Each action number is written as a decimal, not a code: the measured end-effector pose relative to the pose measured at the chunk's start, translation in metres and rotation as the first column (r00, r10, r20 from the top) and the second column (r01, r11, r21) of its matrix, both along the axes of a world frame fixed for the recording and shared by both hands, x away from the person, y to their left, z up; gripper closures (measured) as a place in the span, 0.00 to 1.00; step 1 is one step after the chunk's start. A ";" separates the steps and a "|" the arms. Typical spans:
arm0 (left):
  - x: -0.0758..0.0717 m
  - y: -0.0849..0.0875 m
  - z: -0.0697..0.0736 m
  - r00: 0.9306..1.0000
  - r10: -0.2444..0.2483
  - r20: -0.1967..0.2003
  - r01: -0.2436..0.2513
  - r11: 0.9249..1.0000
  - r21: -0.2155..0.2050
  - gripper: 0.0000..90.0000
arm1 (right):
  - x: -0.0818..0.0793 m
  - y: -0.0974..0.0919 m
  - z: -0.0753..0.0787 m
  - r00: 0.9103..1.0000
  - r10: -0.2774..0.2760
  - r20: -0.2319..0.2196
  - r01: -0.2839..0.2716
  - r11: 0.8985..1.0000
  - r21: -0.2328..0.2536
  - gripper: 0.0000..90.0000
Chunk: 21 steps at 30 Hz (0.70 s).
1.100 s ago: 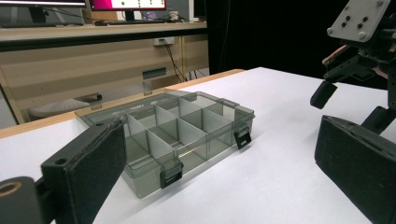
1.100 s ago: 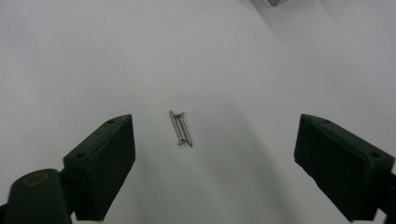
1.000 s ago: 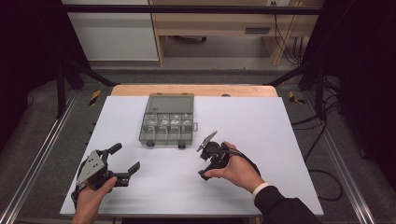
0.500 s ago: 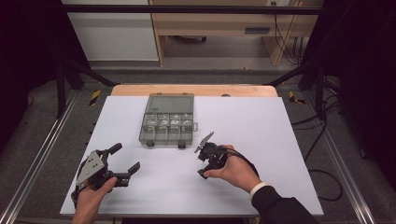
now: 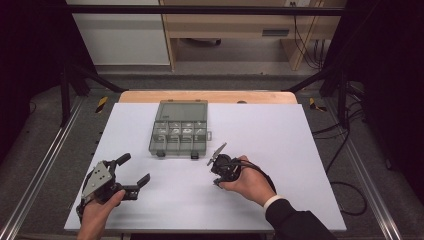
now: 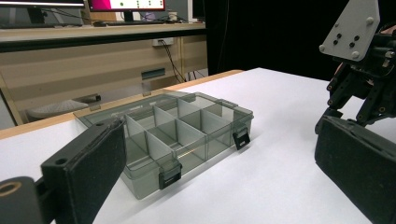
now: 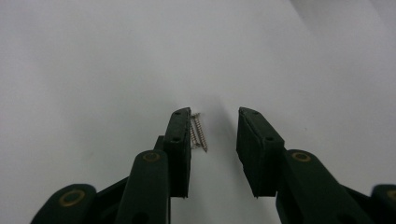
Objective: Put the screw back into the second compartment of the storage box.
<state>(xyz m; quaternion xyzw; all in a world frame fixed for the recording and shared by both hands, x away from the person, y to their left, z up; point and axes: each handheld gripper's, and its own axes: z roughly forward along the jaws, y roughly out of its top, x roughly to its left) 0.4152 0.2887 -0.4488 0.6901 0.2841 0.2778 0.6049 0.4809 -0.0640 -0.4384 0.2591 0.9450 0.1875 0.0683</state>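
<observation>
R tongs (image 7: 214, 140) point down at the white worktop (image 5: 300, 140) w/ two small screws (image 7: 198, 132) lying side by side between the jaws, just beside the left-hand jaw in the right gripper view; can't tell if they touch that pad. Jaws have just been closing, now narrow but w/ a clear gap, not pressing on the screws. The high view is too far off to show the screws: there the R tongs (image 5: 216, 167) sit in the person's right hand (image 5: 247, 182), near the front right corner of the organiser box (image 5: 180, 127), apart from it. L tongs (image 5: 132, 172) rest low at the front left of the worktop in the left hand (image 5: 97, 212), jaws wide, nothing between them. The left gripper view gives what the high view can't: box seen from the side, clear smoky plastic, inner dividers, lid laid back flat behind it, two black latches (image 6: 169, 175) on the near wall; also the grey plate on the R tongs at upper right. Box (image 6: 187, 135) contents: high view hints at small pale bits in the compartments, too small to tell. Count: 2 tongs, 2 hands, 1 box, 2 latches, 2 screws. Compartments: two rows in the left gripper view, exact no. unclear.
</observation>
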 end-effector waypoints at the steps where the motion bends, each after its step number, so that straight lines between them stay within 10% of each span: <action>1: 0.000 0.000 0.000 1.000 0.000 -0.001 0.000 1.000 -0.001 0.02 | 0.000 0.000 0.000 1.000 0.001 -0.003 -0.001 1.000 -0.005 0.74; 21: 0.000 0.001 0.000 1.000 0.001 -0.001 -0.001 1.000 -0.003 0.02 | 0.003 0.011 -0.008 1.000 0.010 -0.022 -0.010 1.000 -0.013 0.87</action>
